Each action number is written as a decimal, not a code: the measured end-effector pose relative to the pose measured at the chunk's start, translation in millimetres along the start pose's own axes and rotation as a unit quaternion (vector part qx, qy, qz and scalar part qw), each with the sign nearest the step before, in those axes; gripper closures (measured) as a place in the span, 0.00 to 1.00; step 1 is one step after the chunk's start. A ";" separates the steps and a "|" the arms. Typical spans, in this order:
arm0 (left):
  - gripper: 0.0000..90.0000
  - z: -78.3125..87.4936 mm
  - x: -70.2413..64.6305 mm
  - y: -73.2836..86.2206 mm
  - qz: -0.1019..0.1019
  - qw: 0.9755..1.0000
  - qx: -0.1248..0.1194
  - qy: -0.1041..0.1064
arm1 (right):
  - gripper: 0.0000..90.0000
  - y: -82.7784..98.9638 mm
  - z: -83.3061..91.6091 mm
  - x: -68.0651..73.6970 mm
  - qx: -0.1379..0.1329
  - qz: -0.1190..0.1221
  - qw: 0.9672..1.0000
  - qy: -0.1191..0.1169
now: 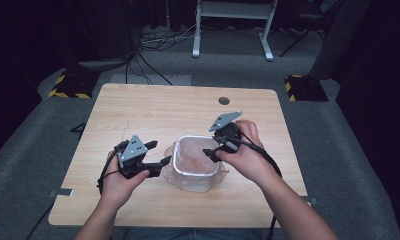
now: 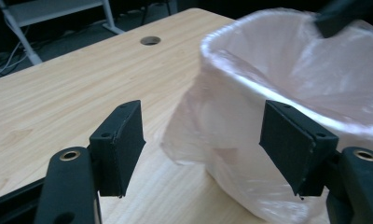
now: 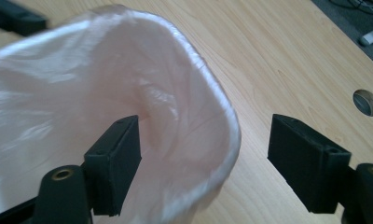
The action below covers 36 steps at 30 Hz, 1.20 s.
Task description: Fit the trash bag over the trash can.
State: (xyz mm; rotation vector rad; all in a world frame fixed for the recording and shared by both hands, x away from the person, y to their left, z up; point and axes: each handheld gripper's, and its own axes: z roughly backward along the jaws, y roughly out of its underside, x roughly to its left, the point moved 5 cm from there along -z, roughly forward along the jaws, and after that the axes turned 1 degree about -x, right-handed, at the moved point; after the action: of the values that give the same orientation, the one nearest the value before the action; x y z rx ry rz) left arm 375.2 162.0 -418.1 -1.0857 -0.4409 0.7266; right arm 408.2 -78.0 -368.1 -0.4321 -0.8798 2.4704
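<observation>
bin (image 1: 195, 182) w/ pink bag liner (image 1: 193, 159), contents unclear, both grippers open

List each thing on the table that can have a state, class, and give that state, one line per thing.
Bin: upright, open at the top, no lid.
Bag: lines the bin, edge folded over the rim, hanging loose outside.
Left gripper: open, at the bag's loose outside fold, not pressing it.
Right gripper: open, jaws astride the bin's rim, not pressing it.
Table: level, with a round hole near its far edge.
</observation>
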 end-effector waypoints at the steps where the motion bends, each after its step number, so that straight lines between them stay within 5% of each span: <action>1: 0.34 -0.3 4.0 -0.3 0.003 1.000 0.001 -0.004 | 0.27 3.9 5.7 1.9 -0.007 -0.002 1.000 0.000; 6: 0.34 -5.1 14.3 -3.2 0.017 1.000 -0.004 -0.011 | 0.27 22.9 19.8 11.8 -0.021 -0.010 1.000 -0.008; 12: 0.33 -8.4 2.8 8.7 -0.008 0.999 0.034 -0.007 | 0.26 39.6 23.2 18.1 -0.055 -0.028 0.998 -0.014; 17: 0.33 -1.1 -6.3 21.0 -0.014 0.999 0.030 -0.001 | 0.29 47.1 33.0 19.9 -0.114 -0.037 0.992 -0.028; 21: 0.33 0.8 -13.6 31.0 -0.010 0.999 0.036 0.017 | 0.28 61.3 37.6 20.9 -0.111 -0.036 0.992 -0.040; 26: 0.34 -16.7 -19.3 45.1 -0.014 0.997 0.064 0.031 | 0.28 84.6 9.3 22.6 -0.080 -0.039 0.994 -0.064; 29: 0.34 -24.1 -20.0 47.7 -0.037 0.996 0.079 0.025 | 0.28 95.3 -12.5 23.1 -0.066 -0.036 0.994 -0.076; 36: 0.37 -39.2 -24.0 52.4 -0.056 0.993 0.102 0.026 | 0.26 105.4 -40.5 23.6 -0.070 -0.039 0.990 -0.116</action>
State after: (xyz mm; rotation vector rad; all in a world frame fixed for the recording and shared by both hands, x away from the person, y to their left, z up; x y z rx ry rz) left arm 367.6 134.1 -481.6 -0.8777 -0.3716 0.6291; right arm 371.4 -116.5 -470.4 -0.1546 -1.1456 2.4278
